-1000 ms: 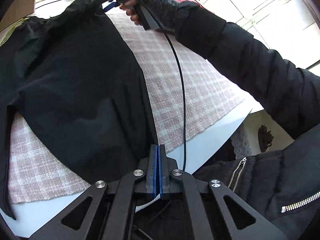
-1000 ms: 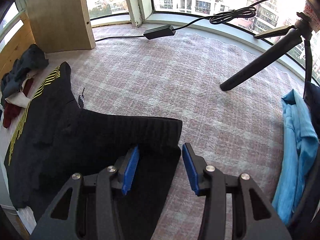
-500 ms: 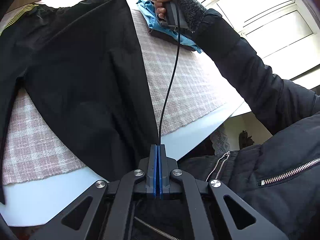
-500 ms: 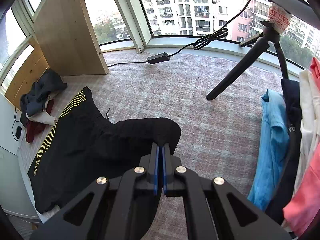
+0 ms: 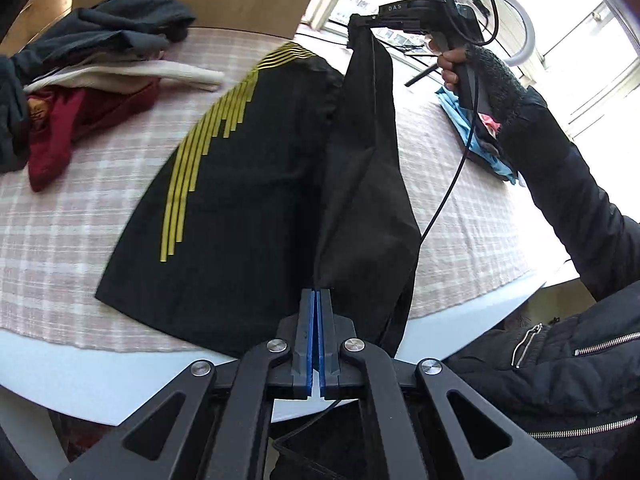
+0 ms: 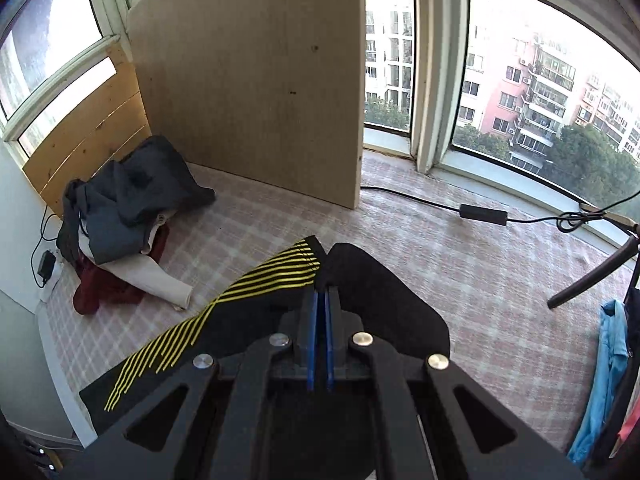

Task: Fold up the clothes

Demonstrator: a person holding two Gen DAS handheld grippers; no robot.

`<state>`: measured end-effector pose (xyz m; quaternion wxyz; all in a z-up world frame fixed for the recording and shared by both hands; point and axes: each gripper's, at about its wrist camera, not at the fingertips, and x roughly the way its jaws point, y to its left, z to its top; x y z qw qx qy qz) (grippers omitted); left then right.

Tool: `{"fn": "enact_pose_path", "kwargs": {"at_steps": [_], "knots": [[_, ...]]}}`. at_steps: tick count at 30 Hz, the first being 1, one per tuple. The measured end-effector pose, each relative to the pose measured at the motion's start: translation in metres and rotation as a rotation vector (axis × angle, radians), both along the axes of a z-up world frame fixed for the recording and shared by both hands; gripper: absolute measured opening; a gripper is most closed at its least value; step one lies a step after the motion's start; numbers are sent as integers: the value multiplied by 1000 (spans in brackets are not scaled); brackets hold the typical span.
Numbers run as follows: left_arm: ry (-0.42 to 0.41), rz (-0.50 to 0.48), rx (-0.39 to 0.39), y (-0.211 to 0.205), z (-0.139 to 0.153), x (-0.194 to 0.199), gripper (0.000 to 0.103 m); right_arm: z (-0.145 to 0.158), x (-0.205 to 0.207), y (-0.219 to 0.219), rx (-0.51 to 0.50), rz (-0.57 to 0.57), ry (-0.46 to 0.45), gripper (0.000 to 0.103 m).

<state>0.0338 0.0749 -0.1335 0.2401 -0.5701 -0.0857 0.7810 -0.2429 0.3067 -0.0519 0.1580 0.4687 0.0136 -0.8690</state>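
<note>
Black shorts with yellow stripes point(image 5: 240, 208) lie on the checked cloth; one half is lifted off the table and hangs as a fold point(image 5: 368, 184). My left gripper point(image 5: 318, 300) is shut on the near hem of that raised fold. My right gripper point(image 5: 354, 24), held by a gloved hand point(image 5: 492, 76), is shut on the far waistband corner, high above the table. In the right wrist view the right gripper point(image 6: 321, 294) pinches the black fabric point(image 6: 380, 292), with the yellow stripes point(image 6: 248, 296) just to its left.
A pile of dark, cream and maroon clothes point(image 5: 92, 76) sits at the far left by a wooden board point(image 6: 256, 80). Blue and pink garments point(image 5: 476, 136) lie at the right. A tripod leg point(image 6: 592, 276) and a cable with adapter point(image 6: 482, 214) cross the far cloth. The table edge point(image 5: 120, 372) is near.
Both grippers have lifted one half of the shorts and swung it left over the striped half. The right gripper went from open to shut on the waistband a second ago.
</note>
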Motion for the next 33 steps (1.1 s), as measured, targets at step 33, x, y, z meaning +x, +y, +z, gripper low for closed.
{"fn": "enact_pose_path", "kwargs": {"at_steps": [33], "knots": [[-174,-163,-34,-30,-88,-37,1,-115,-52,-103,190,-146,-321,34]]}}
